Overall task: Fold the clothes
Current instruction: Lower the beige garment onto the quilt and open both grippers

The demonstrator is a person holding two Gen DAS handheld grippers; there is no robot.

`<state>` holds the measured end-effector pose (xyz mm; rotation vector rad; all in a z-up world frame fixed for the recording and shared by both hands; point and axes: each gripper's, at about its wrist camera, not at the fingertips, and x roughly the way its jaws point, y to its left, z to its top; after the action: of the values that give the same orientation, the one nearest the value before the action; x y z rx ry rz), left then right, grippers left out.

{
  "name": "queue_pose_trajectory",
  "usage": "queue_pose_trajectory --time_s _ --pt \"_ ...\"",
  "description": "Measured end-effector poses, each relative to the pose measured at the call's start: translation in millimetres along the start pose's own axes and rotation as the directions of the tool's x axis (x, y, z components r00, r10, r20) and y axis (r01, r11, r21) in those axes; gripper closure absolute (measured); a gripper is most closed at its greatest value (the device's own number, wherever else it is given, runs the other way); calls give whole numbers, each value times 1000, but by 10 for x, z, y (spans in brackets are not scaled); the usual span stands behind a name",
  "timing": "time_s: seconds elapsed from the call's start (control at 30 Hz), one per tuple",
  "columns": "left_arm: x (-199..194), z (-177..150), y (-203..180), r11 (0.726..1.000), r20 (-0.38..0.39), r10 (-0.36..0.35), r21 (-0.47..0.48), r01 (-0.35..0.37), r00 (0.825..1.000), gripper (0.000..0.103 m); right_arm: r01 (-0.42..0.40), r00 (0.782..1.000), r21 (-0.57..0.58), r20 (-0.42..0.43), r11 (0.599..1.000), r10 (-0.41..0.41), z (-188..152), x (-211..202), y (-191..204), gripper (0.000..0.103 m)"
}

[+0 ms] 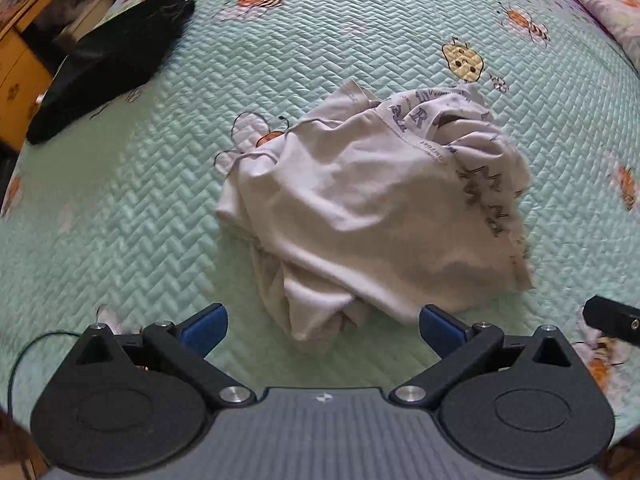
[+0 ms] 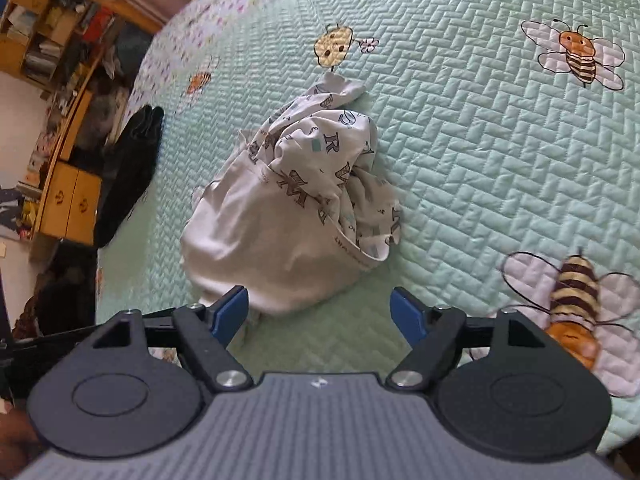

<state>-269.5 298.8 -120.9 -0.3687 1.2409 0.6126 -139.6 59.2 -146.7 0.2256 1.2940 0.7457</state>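
A crumpled white letter-print garment lies on a green bee-patterned quilt, before the left gripper and right gripper, both wide open and empty.

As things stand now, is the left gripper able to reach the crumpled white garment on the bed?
Probably yes. The left gripper has its jaws open and points at the white garment, whose near edge lies just ahead. Only bare quilt lies between them; the black garment is far off to the side.
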Motion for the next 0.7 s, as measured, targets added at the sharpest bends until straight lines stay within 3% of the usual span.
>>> queue_pose_trajectory --time_s 0.2,0.33,0.57,0.7 --pt "469 -157 101 997 117 46 56 -53 992 1 -100 980 -67 164 993 110 -196 582 -5 24" --pt "629 -418 250 999 200 42 -13 -40 979 1 -159 946 -162 258 974 197 -360 805 14 24" --pt "570 -801 375 996 302 23 -92 5 953 2 -197 915 -260 299 945 273 -492 828 -52 24" --pt "380 -1021 384 991 310 27 -131 15 950 1 -145 951 -269 228 952 210 -505 723 18 20"
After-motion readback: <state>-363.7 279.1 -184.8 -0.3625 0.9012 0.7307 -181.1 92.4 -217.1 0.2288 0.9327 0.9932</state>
